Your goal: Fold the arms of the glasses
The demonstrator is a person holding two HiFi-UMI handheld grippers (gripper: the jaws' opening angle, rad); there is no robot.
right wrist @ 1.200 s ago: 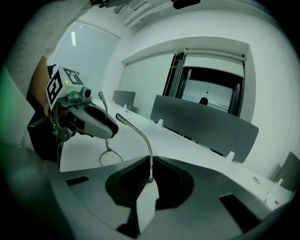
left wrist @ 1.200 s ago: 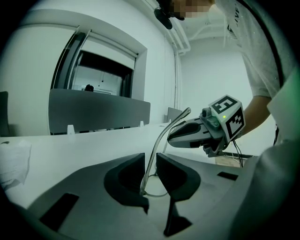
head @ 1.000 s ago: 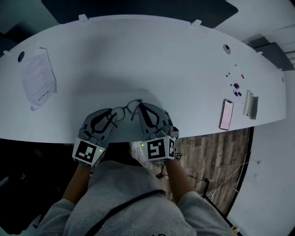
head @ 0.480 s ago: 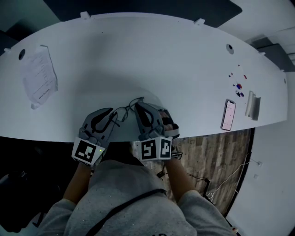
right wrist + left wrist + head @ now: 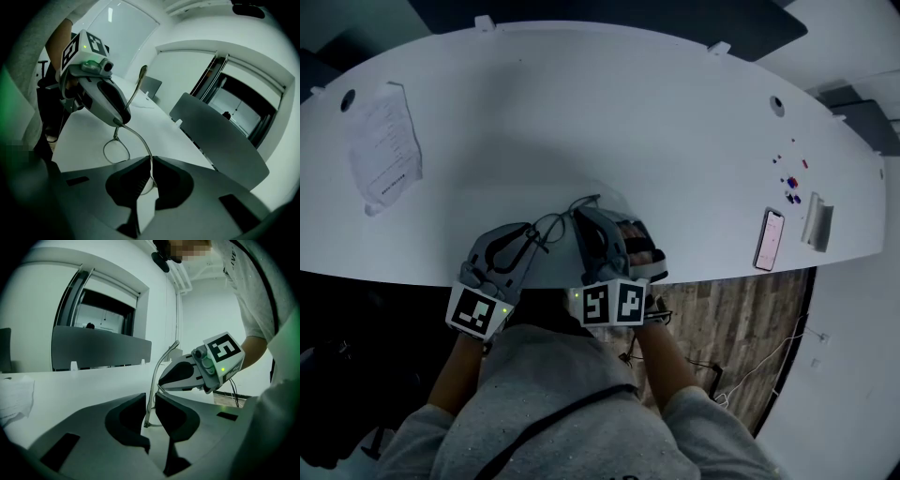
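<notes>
White table [image 5: 581, 112]: paper [image 5: 384, 150] far left, phone [image 5: 769, 239] right; left tongs [image 5: 150, 406], right tongs [image 5: 151, 171] both clamp glasses [image 5: 154, 380].

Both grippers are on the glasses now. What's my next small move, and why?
Probably roll the right gripper so the glasses swing toward the arm standing up through the left gripper. Both grippers pinch them, and that arm looks unfolded.

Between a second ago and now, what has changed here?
The right gripper rolled, so its marker cube now shows two faces side by side, and shifted slightly towards the left gripper. Both stay shut on the glasses; the left gripper kept still. The phone and paper lie unmoved on the table.
</notes>
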